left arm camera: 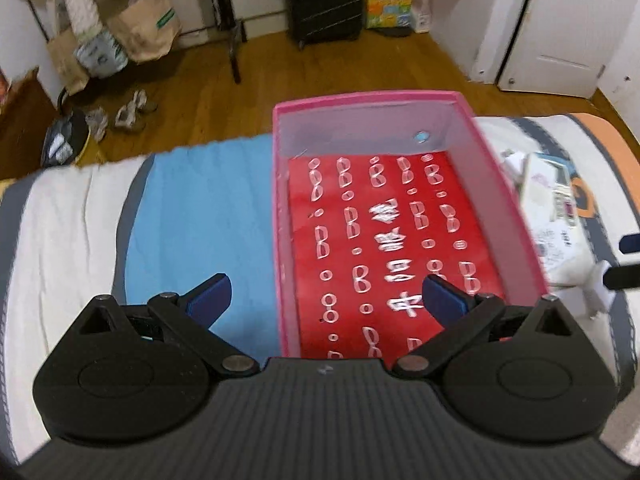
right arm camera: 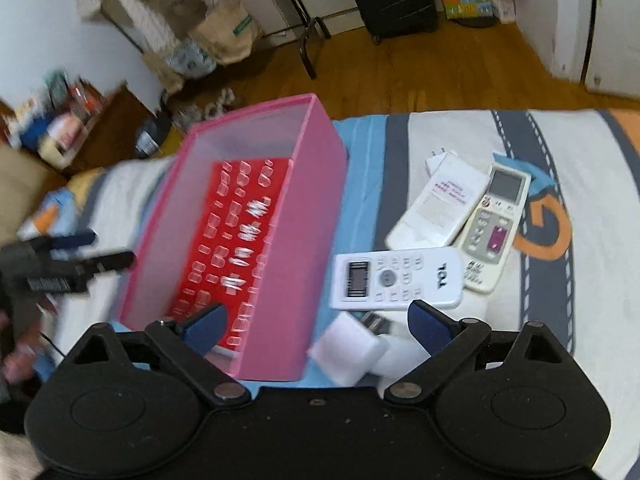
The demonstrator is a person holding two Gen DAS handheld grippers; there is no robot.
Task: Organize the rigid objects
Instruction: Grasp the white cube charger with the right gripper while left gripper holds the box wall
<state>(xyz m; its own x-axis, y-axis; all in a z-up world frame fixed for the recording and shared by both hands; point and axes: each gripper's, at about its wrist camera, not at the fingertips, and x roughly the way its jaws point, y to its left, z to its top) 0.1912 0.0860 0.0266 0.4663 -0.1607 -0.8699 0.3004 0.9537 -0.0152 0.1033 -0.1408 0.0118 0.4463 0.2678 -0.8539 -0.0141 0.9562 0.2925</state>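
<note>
Nearest my right gripper [right arm camera: 314, 326], fingers apart and holding nothing, lies a white rectangular TCL remote [right arm camera: 396, 279] on the bed [right arm camera: 592, 280], beside the pink translucent plastic box [right arm camera: 320, 216]. My left gripper [left arm camera: 326, 300] hangs empty, fingers apart, over that box. Nothing is packed yet; next I'd judge closing on that remote.

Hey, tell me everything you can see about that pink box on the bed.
The pink box is a long, open-topped rectangular bin of what looks like frosted, translucent plastic with a brighter pink rim. A red sheet printed with white eyeglass shapes and characters lies flat on its floor; otherwise it holds nothing. It stands upright on a blue cloth on the bed, left of the remotes.
</note>
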